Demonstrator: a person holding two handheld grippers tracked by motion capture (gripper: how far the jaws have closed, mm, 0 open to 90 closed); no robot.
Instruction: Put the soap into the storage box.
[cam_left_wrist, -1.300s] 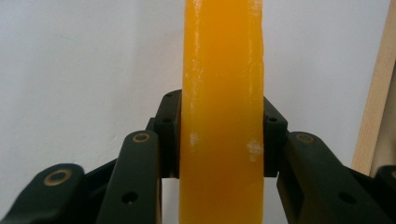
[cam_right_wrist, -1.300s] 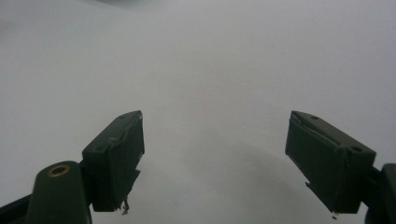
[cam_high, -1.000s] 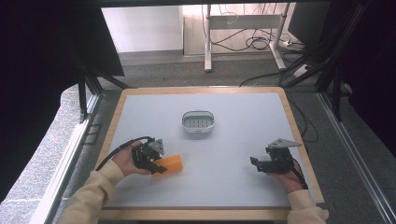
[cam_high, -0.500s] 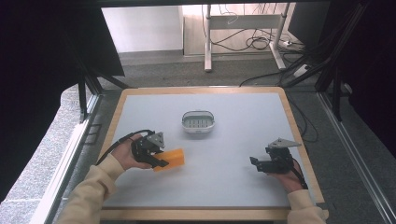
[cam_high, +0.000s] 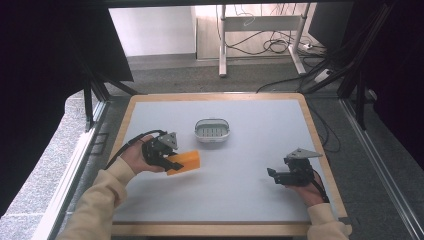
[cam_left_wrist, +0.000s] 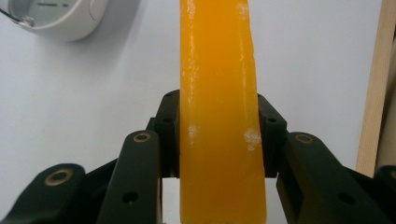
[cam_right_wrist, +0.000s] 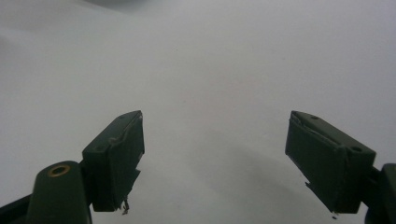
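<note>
An orange block (cam_high: 184, 161), like a sponge or bar of soap, is clamped in my left gripper (cam_high: 170, 162) at the left of the table, lifted a little off the surface. Seen from the left gripper view, the orange block (cam_left_wrist: 218, 107) stands on edge between both jaws, squeezed from each side. A white oval dish with a ridged inside (cam_high: 212, 130) sits at the table's middle back, and its rim (cam_left_wrist: 60, 23) appears in the upper left corner of that view. My right gripper (cam_high: 272, 175) rests low at the right, open, with nothing between its fingers (cam_right_wrist: 116, 154).
The table top (cam_high: 240, 200) is pale grey with a wooden rim (cam_high: 320, 150). A wooden edge strip (cam_left_wrist: 378, 84) runs along the right of the left gripper view. Beyond the table are desk legs and cables on the floor (cam_high: 270, 45).
My left gripper has carried the orange block slightly up and toward the white dish, tilting it. The right gripper has stayed in place.
</note>
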